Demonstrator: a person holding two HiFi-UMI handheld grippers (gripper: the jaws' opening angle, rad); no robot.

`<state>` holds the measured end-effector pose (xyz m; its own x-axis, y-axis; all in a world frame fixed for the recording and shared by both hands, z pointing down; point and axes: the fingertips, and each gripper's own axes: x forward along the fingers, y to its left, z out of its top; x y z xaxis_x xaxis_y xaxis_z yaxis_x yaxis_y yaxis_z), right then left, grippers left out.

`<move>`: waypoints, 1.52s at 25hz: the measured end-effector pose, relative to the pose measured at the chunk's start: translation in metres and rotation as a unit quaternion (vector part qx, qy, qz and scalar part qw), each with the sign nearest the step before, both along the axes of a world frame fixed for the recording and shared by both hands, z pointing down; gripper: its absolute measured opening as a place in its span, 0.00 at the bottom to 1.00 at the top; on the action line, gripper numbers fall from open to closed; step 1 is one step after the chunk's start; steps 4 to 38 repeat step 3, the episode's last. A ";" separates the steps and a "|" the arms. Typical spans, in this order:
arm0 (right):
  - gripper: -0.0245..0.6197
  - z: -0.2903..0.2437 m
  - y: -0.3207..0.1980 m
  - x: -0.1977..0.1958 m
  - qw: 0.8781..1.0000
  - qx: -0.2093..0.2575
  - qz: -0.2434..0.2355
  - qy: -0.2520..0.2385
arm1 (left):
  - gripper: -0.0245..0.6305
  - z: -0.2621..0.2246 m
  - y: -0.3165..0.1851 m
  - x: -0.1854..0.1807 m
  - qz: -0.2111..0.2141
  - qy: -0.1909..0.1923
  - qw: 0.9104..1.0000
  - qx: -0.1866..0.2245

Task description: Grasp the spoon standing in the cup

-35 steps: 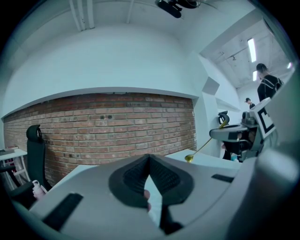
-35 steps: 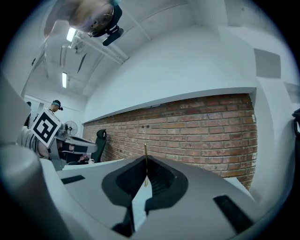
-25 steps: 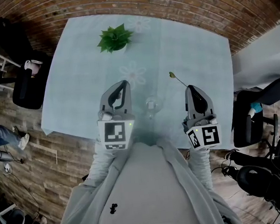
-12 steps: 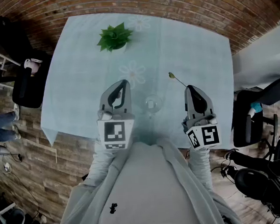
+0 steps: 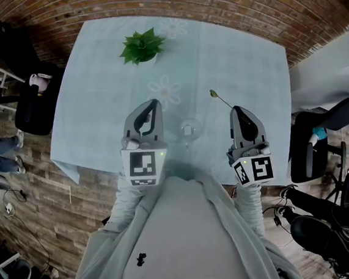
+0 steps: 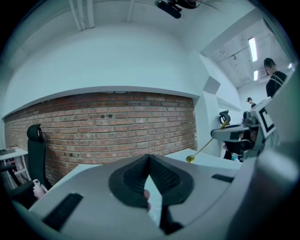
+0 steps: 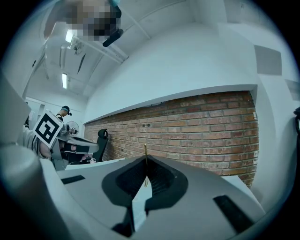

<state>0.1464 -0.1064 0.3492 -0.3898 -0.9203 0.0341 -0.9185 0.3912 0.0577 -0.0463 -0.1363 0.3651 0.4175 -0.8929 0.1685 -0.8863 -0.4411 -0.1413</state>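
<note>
My right gripper (image 5: 236,109) is shut on the thin golden handle of the spoon (image 5: 219,98), whose bowl points away from me and to the left, above the table. In the right gripper view the handle (image 7: 146,161) stands pinched between the closed jaws. The left gripper view shows the spoon (image 6: 202,149) slanting down from the right gripper (image 6: 224,133). A clear glass cup (image 5: 190,129) stands on the table between the two grippers, with nothing in it. My left gripper (image 5: 154,103) hovers left of the cup, shut and holding nothing.
The pale cloth-covered table (image 5: 247,61) carries a small potted green plant (image 5: 143,47) at its far side. Black office chairs stand left (image 5: 33,106) and right (image 5: 310,147) of the table. A brick wall runs behind it.
Both grippers and the spoon stay where they were. A person's legs at the left edge have shifted slightly.
</note>
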 end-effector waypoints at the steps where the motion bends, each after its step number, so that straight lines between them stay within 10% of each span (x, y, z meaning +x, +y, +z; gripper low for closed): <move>1: 0.07 0.000 0.000 0.000 1.000 0.000 0.000 0.000 | 0.07 0.000 0.000 0.000 0.000 0.000 1.000 0.000; 38: 0.07 0.001 -0.001 0.000 1.000 -0.001 0.000 0.001 | 0.07 0.001 -0.001 0.000 -0.001 -0.001 1.000 -0.001</move>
